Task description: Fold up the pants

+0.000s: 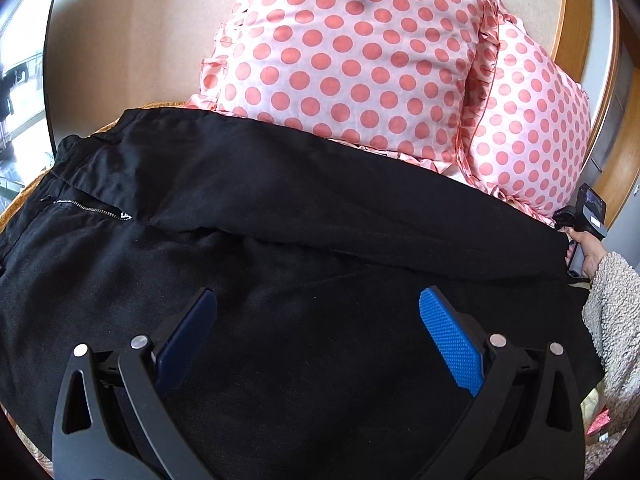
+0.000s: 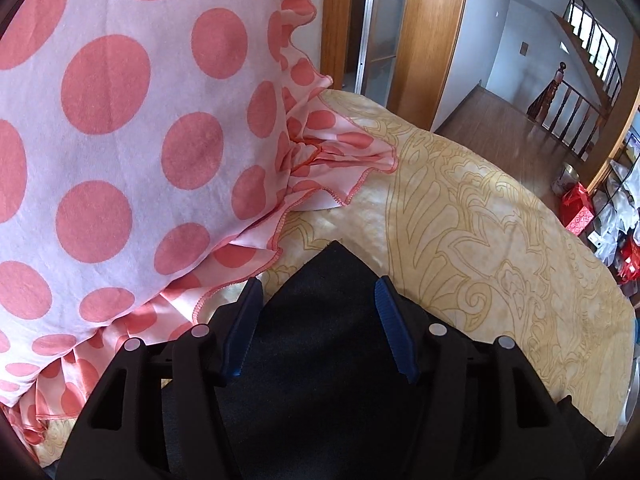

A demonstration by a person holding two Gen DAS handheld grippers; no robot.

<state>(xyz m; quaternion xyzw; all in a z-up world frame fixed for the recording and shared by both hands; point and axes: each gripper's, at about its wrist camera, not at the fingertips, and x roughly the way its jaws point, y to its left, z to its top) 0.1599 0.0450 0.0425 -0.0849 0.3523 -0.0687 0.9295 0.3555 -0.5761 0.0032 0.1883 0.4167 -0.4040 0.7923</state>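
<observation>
Black pants (image 1: 280, 208) lie spread across the bed, waist and zipper (image 1: 90, 209) at the left, one leg folded lengthwise over the other. My left gripper (image 1: 316, 304) is open above the middle of the pants, holding nothing. My right gripper (image 2: 318, 286) is open, its blue fingers (image 2: 390, 320) on either side of a pointed corner of the pants (image 2: 332, 280) at the leg end. In the left wrist view the right gripper's body (image 1: 586, 220) shows at the far right, at the leg ends, held by a hand in a fleece sleeve.
Two pink polka-dot pillows (image 1: 352, 60) lie just behind the pants; one fills the left of the right wrist view (image 2: 120, 140). The bed has a yellow patterned cover (image 2: 500, 220). A wooden door frame (image 2: 436, 32) and stairs stand beyond the bed.
</observation>
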